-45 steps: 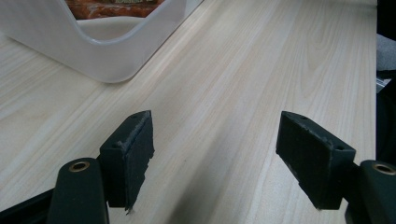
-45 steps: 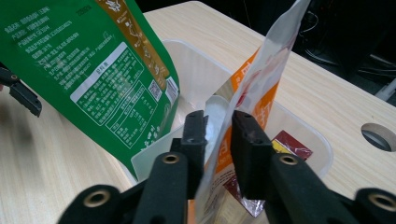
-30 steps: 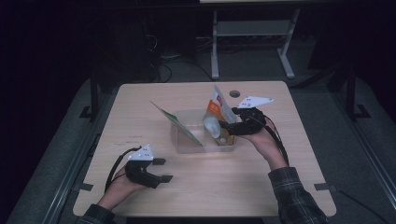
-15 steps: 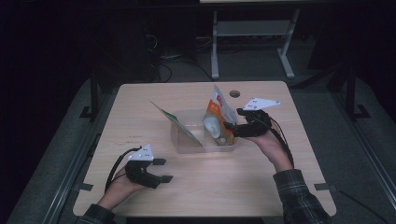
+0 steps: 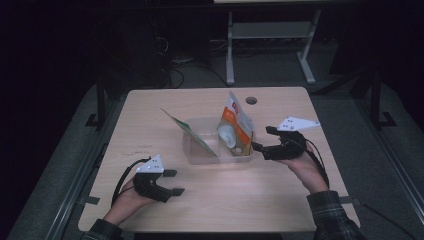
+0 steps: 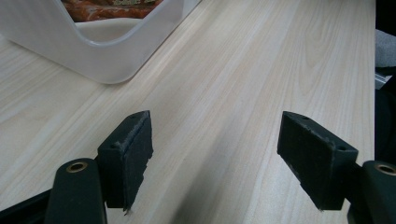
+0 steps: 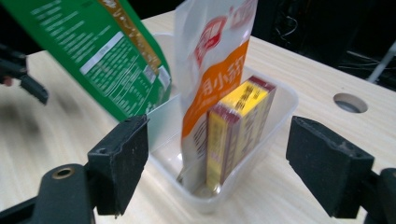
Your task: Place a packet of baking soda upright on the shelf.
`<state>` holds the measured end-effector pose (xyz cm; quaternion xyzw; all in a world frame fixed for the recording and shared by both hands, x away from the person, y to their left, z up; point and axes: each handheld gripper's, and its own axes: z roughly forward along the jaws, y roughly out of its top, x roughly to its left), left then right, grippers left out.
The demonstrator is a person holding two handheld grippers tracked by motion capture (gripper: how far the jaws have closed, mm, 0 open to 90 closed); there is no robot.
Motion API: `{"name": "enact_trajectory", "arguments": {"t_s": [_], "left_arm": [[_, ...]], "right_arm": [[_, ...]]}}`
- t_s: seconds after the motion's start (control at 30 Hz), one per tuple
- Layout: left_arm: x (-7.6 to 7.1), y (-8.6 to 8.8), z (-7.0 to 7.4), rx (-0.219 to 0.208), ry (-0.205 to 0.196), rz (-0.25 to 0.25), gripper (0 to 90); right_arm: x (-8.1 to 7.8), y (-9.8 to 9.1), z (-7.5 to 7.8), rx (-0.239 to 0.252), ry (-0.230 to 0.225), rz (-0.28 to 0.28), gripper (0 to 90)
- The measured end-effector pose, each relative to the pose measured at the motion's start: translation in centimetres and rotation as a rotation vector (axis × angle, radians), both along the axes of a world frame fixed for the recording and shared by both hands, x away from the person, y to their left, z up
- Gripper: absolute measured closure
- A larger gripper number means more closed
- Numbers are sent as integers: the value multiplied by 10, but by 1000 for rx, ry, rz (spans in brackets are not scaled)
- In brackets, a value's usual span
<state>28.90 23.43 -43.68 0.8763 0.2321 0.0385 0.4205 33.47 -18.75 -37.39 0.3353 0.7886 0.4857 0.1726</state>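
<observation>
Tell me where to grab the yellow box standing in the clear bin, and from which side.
Grip the yellow box by its top end, coming down from above. It stands upright on end in the bin, its lower part walled in by the bin and one broad face tight against the orange pouch. Probably the fingers should close across its narrow thickness.

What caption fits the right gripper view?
Open right gripper facing a clear plastic bin holding an orange-and-white pouch, yellow box and green packet.
</observation>
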Motion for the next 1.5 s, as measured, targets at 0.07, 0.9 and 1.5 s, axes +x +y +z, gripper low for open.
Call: {"name": "enact_trajectory", "arguments": {"t_s": [0.07, 0.9, 1.5], "left_arm": [[0, 0, 0, 5, -11, -5, 257], [-23, 15, -9, 54, 11, 22, 195], [-23, 13, -18, 106, 23, 9, 188]], "right_arm": [[-5, -3, -4, -2, -4, 3, 202], [-66, -8, -68, -134, 115, 57, 148], [-78, -13, -78, -195, 137, 50, 146]]}}
